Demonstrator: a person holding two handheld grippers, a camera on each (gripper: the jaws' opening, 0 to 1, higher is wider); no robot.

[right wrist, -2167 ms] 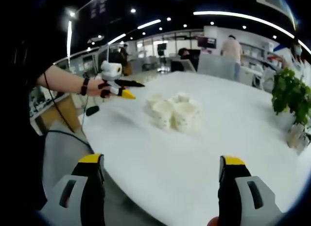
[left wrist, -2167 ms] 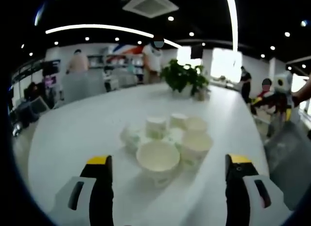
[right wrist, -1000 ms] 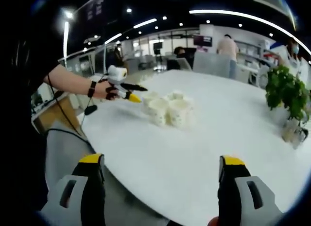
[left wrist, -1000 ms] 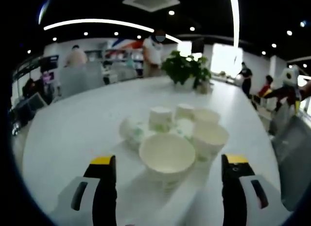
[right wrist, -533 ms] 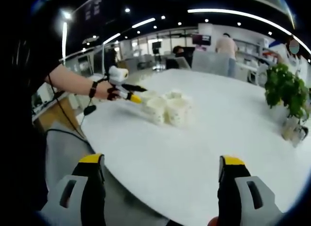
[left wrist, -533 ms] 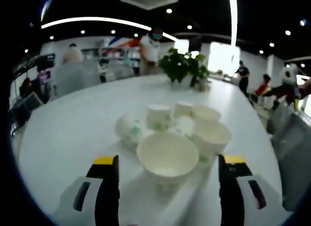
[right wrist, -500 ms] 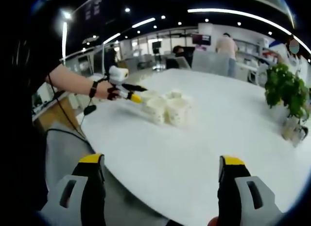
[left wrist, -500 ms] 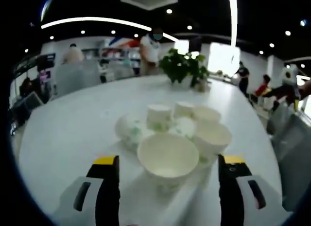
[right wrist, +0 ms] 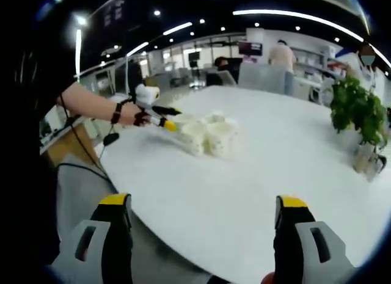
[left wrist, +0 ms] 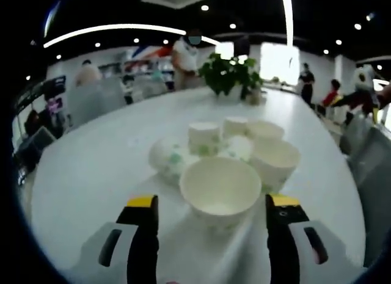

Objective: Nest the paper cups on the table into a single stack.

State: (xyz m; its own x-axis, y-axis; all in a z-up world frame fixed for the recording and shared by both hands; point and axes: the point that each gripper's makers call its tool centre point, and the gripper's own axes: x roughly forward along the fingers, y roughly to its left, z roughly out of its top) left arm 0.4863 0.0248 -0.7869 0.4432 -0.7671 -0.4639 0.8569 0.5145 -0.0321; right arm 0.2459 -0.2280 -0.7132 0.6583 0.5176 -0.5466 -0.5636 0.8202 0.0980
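Spread wide, left gripper [left wrist: 211, 207] with the nearest white paper cup [left wrist: 220, 192] between its jaws, cluster near round white table's [left wrist: 91, 168] edge. Right gripper [right wrist: 201, 204] spread too, well apart from cups.

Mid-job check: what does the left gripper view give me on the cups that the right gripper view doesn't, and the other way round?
Left gripper view: close up, the nearest cup stands mouth-up between the left gripper's spread fingers, with a cup on its side behind. Right gripper view: from the side and afar, that gripper in a hand at the cluster's edge. Both: the cups, white table, potted plant.
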